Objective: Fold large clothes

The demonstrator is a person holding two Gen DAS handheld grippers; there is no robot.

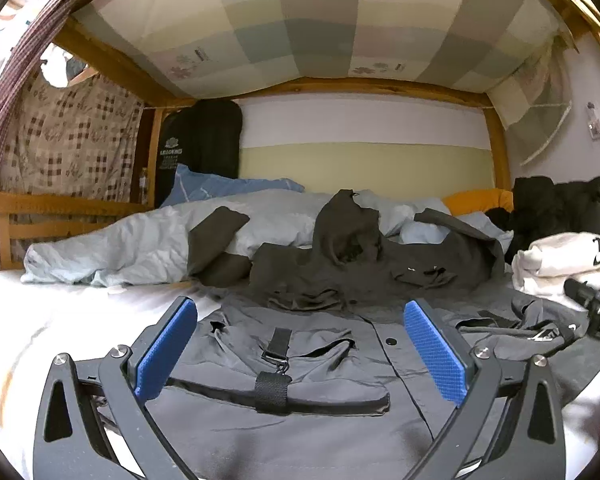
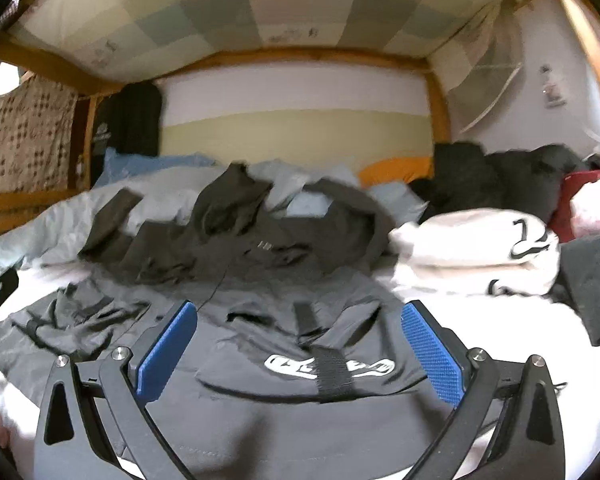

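Note:
A large grey and dark jacket [image 1: 300, 412] lies spread on the white bed, front up, with flap pockets and black straps. Its dark upper part and hood [image 1: 348, 240] are rumpled toward the back. My left gripper [image 1: 300, 312] hovers open over the jacket's lower left half, blue pads wide apart, nothing between them. In the right wrist view the same jacket [image 2: 284, 420] shows a white logo [image 2: 330, 368] on its pocket. My right gripper [image 2: 300, 312] stands open above that pocket, holding nothing. The other gripper shows at the right edge [image 1: 596, 308] of the left view.
A pale blue duvet [image 1: 140, 240] is bunched at the back left. Folded white clothing [image 1: 560, 256] and a dark pile [image 1: 552, 200] sit at the right. Wooden bunk frame [image 1: 496, 144] and wall close the back; an upper bunk hangs overhead.

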